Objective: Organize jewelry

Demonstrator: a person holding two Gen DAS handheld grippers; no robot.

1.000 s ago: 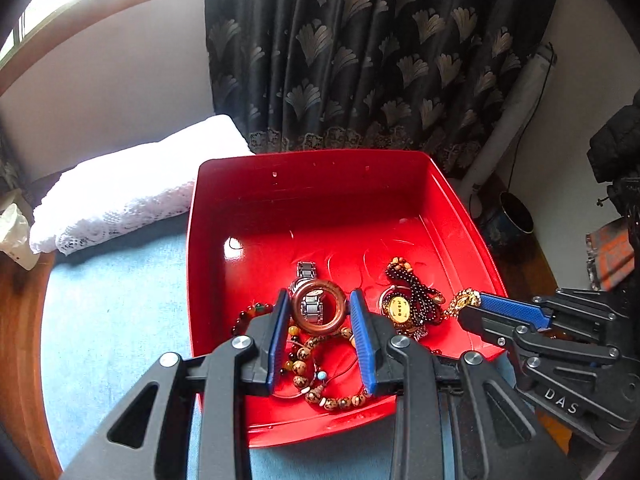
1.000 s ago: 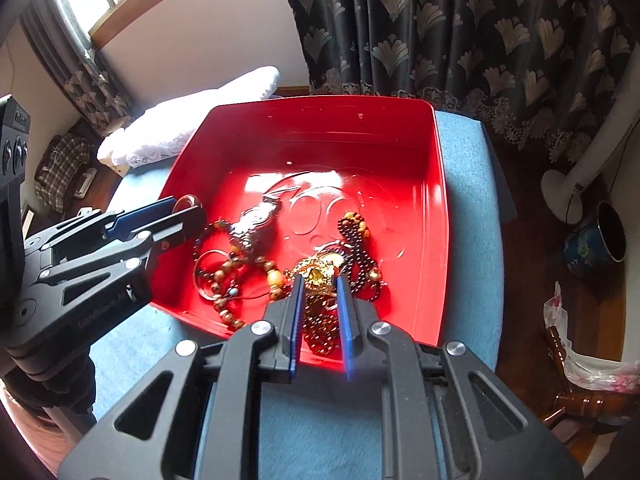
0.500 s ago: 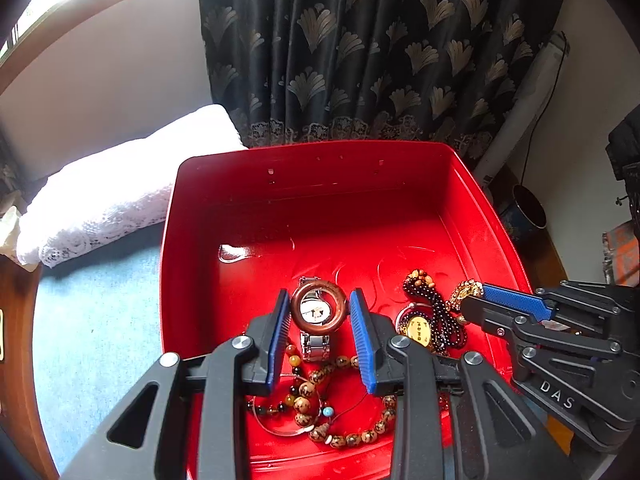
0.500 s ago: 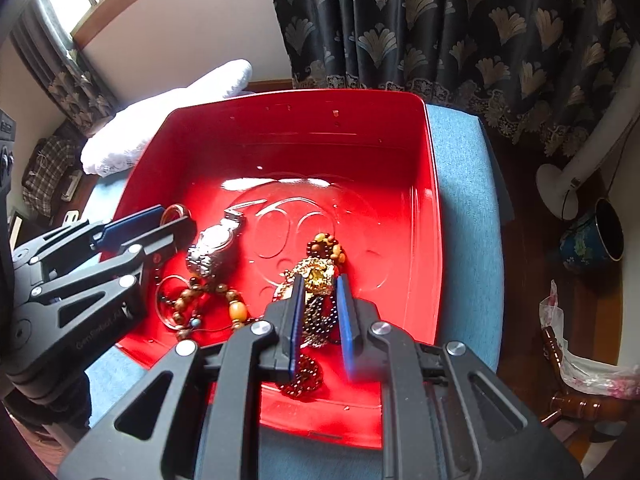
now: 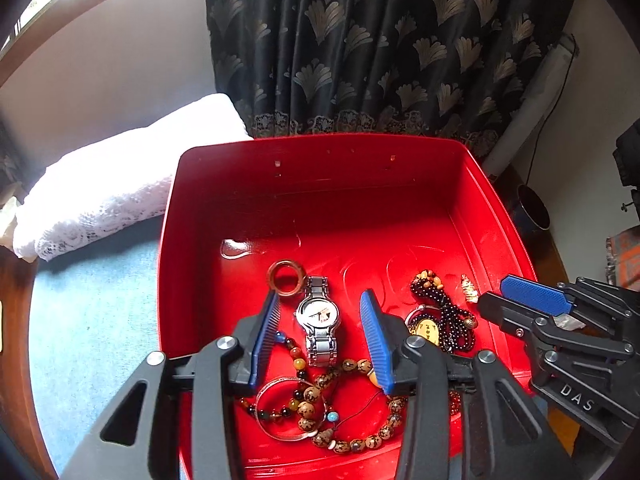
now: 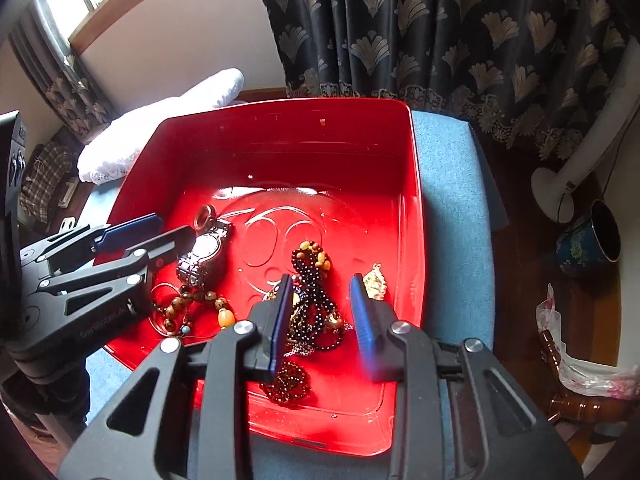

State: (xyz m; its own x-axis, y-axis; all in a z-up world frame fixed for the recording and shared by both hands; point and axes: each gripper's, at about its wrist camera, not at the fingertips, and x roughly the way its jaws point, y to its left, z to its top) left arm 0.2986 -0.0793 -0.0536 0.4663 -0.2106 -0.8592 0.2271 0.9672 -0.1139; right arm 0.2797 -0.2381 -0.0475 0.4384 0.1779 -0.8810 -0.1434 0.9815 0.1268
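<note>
Already, every piece of jewelry in view is gathered inside the red tray (image 5: pixel 496 204), which rests on a blue-covered counter (image 6: pixel 452 184). A brown ring (image 5: pixel 285 278) is seen lying on the tray floor, left of centre, free of any grip and touching or just beside the upper strap of a silver watch (image 5: pixel 319 317). Below the watch, toward the tray's near edge, a wooden bead bracelet (image 5: pixel 352 436) and a thin silver bangle (image 5: pixel 280 412) are overlapped in a loose heap. Toward the right wall, a dark bead necklace (image 6: pixel 316 292) is tangled with a gold pendant (image 5: pixel 426 327), and a small gold charm (image 6: pixel 375 280) is set apart near that wall.

The left hand-held gripper (image 5: pixel 319 344) is held released, its blue pads spread either side of the watch and closed on nothing. The right hand-held gripper (image 6: pixel 320 320) is likewise released, its pads parted above the dark necklace with nothing between them.

Collecting is judged to be done, or nearly so, since no jewelry is visible on the counter outside the tray. Sorting is judged to be barely started: only the ring and the charm are laid singly, while the bracelets and the necklace cluster remain tangled. The far half of the tray floor is left bare, so room for spreading the pieces is available. A white lace cloth (image 5: pixel 104 196) lies beyond the tray's left far corner.
</note>
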